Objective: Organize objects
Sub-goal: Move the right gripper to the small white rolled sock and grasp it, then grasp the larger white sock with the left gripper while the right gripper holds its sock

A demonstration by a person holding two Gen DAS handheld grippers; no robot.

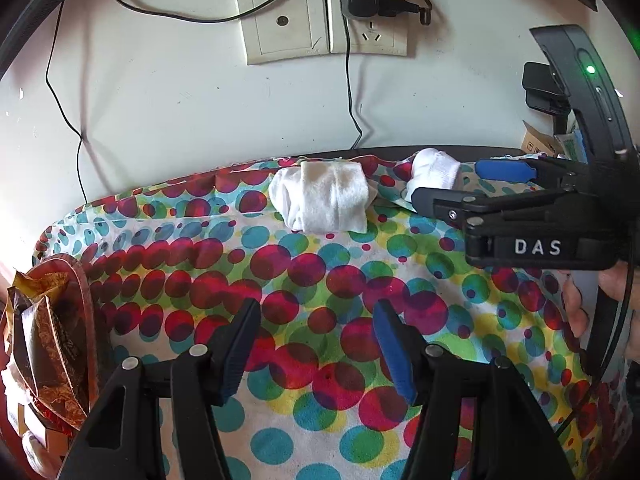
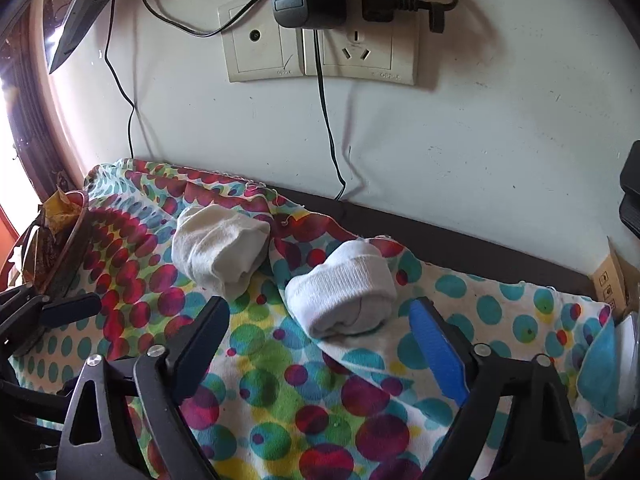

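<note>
1. Two rolled white cotton sock bundles lie on the polka-dot cloth [image 2: 280, 392]: the bright ribbed one [image 2: 344, 296] just ahead of your right gripper [image 2: 320, 340], the cream one [image 1: 322, 196] well beyond your left gripper [image 1: 316, 344].
2. Both grippers stand open and empty.
3. You've rolled both bundles, it seems; putting them away remains.

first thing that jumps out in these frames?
The loud polka-dot cloth covering the surface, with two rolled white socks on it near the wall: a creamier sock bundle to the left and a whiter ribbed sock roll right ahead of the open right gripper. On the wall above, the socket plates carry a dark adapter and trailing cables. The left gripper hangs open over bare cloth.
</note>
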